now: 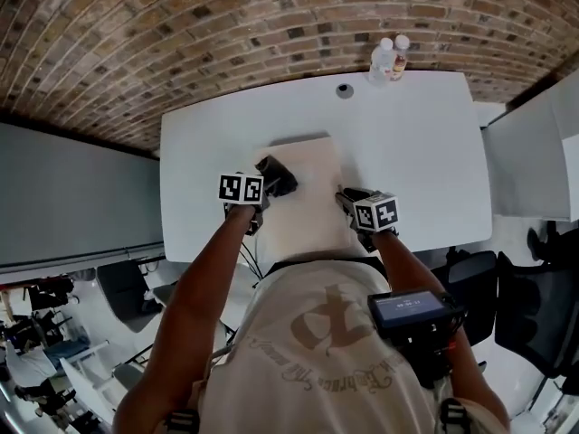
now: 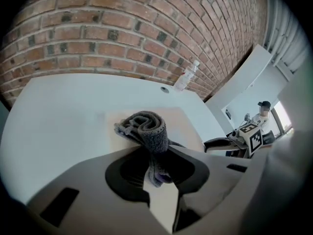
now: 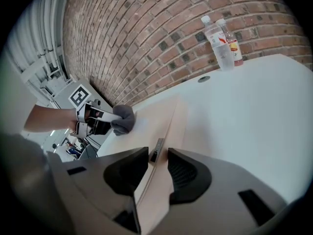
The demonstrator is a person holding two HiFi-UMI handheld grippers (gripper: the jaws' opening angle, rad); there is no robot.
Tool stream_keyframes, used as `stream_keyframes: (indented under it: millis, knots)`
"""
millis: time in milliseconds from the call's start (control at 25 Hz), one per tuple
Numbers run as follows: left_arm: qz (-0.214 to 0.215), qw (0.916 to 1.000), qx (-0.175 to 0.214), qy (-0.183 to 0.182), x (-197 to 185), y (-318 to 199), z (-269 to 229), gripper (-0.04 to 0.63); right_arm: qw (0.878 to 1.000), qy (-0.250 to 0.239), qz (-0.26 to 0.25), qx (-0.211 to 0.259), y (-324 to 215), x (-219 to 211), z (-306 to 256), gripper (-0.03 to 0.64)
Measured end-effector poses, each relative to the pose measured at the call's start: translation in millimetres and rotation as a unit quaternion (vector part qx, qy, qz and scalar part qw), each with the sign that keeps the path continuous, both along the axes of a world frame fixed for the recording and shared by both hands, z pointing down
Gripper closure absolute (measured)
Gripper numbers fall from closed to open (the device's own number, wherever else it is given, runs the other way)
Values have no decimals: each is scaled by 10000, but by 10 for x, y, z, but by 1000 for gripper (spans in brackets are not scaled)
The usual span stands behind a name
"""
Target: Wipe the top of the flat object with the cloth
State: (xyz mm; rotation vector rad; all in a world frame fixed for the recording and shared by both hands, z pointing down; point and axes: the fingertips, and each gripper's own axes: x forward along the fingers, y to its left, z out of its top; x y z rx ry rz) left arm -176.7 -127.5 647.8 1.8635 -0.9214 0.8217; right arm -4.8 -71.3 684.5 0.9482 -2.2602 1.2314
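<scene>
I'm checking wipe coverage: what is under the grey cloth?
The beige board, lying on the white table. The left gripper pinches the cloth over its left edge. The patch directly beneath the cloth is covered, so unseen.

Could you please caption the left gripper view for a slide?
Left gripper clamps a rolled grey cloth over a pale flat board on a white table.

Cloth (image 2: pixel 146 129): dark grey, knit-textured, bunched into a loose roll. I see it pinched in the left gripper (image 2: pixel 159 170), with its free end resting on the board's left part. Board (image 1: pixel 312 174): pale, flat and rectangular, lying on the white table (image 1: pixel 416 152). Its near right corner is gripped by the right gripper (image 3: pixel 155 153).
</scene>
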Motion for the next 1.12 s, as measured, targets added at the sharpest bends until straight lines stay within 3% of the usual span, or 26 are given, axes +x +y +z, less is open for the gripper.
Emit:
stream_keyframes:
  millis: [280,600,760,960,1120]
  knots:
    - [-628,9978,177,102,-508,162,-23,491,9997,210,150,43,-8,33,-2,482]
    - [-887,9952,265,310,-787,398,-118,491,9986,431,294,-88,-10,27,-16,482]
    - [-883,9927,445,686,-641,473,-294,491,9984,423,361,-113,-2,33,-19,482]
    - [-653,9898,403,1196,-169,606,-426,491,9986,105,317,-418,-14,26,-26,482]
    - [-475,9905,261,1263,251,692,-382,491,9980,-142,214,-576,-101,75,-87,482]
